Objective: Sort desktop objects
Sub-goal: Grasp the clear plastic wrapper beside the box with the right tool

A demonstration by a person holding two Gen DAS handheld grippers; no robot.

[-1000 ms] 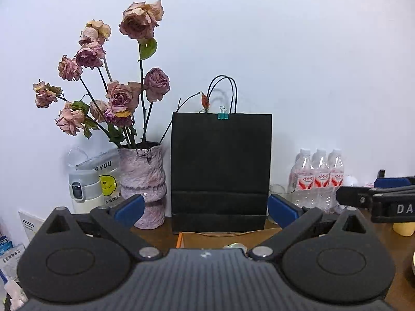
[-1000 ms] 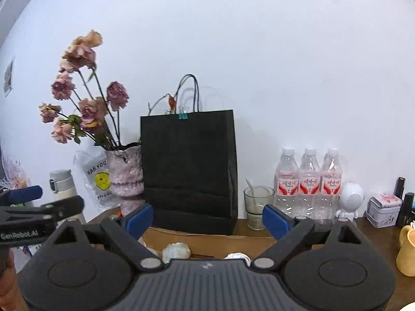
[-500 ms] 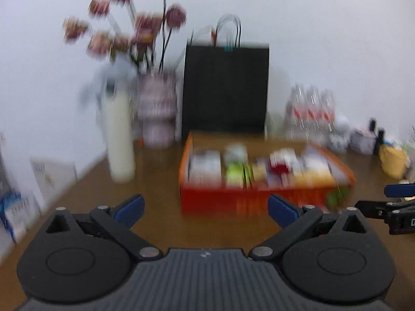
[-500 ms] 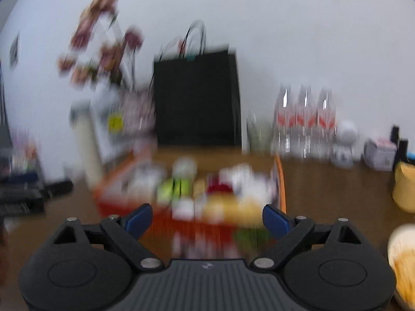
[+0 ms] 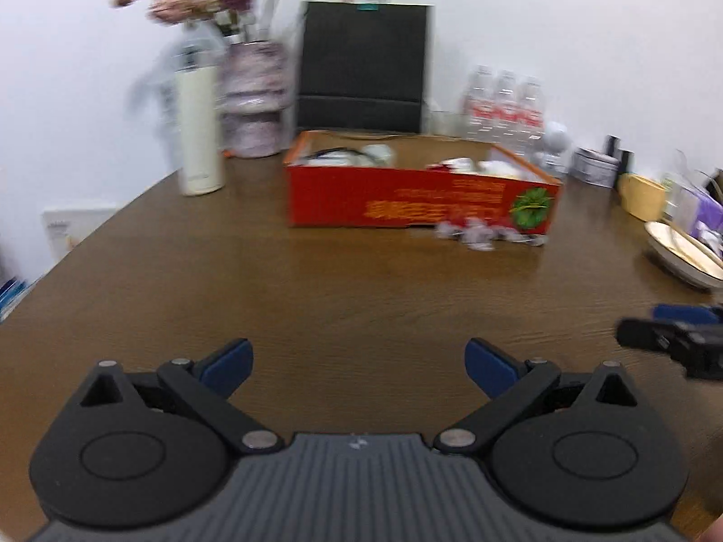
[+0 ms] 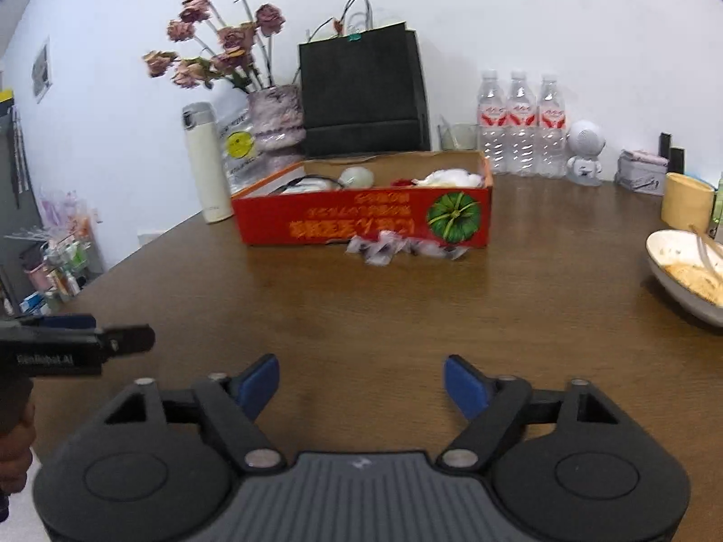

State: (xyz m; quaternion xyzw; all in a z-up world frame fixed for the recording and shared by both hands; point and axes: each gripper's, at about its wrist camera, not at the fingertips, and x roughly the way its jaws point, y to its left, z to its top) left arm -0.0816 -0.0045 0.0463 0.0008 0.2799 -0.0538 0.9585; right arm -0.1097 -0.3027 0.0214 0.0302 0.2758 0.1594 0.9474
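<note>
Looking along the left gripper (image 5: 357,368), its blue-padded jaws stand wide apart with nothing between them, only bare wood-grain table (image 5: 316,280) below. Past them sits a shallow red cardboard box (image 5: 420,198) with orange print and a green pumpkin picture, holding pale blurred items. A loose cluster of small clear-wrapped packets (image 5: 485,231) lies on the table touching the box's front wall near its right end. Left of the box stands a smooth cream cylindrical flask (image 5: 199,135), beside a mottled pink vase (image 5: 255,99) of dried roses; a matte black paper bag (image 5: 363,67) stands upright behind the box. The right gripper (image 5: 678,338) shows at the right edge, blurred.

From the right wrist, the right gripper (image 6: 361,384) has just been closing partway; its jaws are still apart and grip nothing. The box (image 6: 361,221) lies ahead with the crinkled packets (image 6: 402,246) against its front. Three ribbed clear water bottles (image 6: 522,126) line the wall beside a round white figurine (image 6: 585,151). A glossy white bowl (image 6: 678,266) with food remains sits at the right edge. The left gripper (image 6: 131,338) pokes in at left, its opening not readable from this side.
</note>
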